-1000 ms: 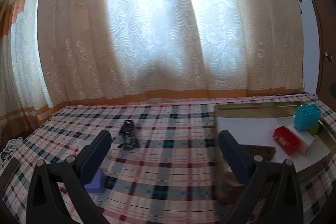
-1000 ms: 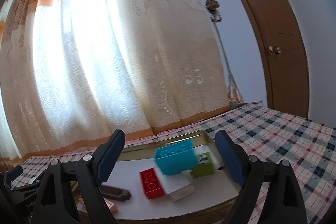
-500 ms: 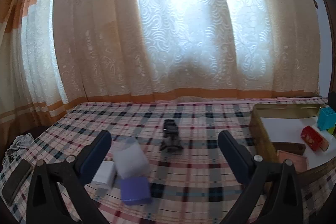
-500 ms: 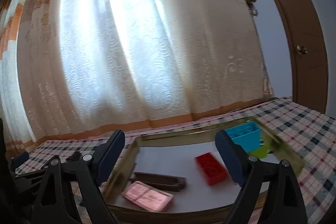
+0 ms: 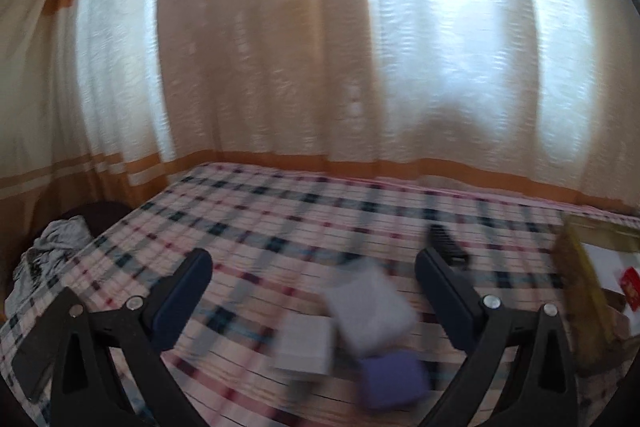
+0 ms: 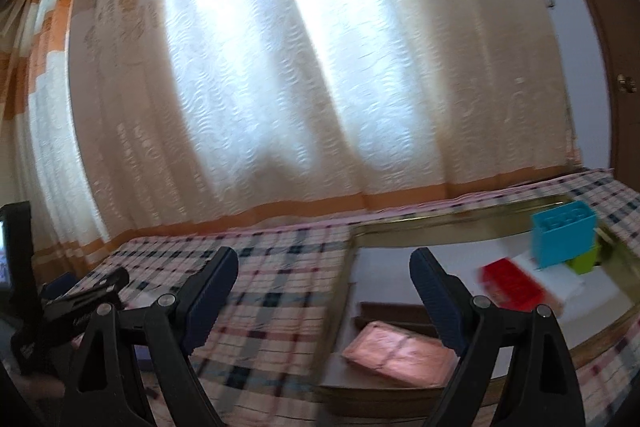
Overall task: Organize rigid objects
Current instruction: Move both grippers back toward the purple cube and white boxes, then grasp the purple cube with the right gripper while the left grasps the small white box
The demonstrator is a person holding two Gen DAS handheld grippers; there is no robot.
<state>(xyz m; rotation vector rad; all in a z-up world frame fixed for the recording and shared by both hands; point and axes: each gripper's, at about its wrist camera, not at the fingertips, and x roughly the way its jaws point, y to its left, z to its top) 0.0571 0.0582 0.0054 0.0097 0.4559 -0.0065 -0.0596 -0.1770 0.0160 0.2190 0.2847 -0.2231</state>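
Purple, white and grey blocks lie loose on the checked bench (image 5: 280, 227), blurred, between the open, empty left tongs (image 5: 312, 281): a purple block (image 5: 390, 383) nearest, a white box (image 5: 304, 343) beside it, a grey box (image 5: 370, 305) behind, a black clip (image 5: 444, 247) farther off. By my reckoning the sorting is about half done. Only the right view, through the open, empty right tongs (image 6: 324, 283), shows the tray (image 6: 440, 223) properly, holding a pink case (image 6: 396, 353), a dark bar (image 6: 394, 313), a red brick (image 6: 512, 285), then blue (image 6: 562, 239) and green (image 6: 584, 261) bricks.
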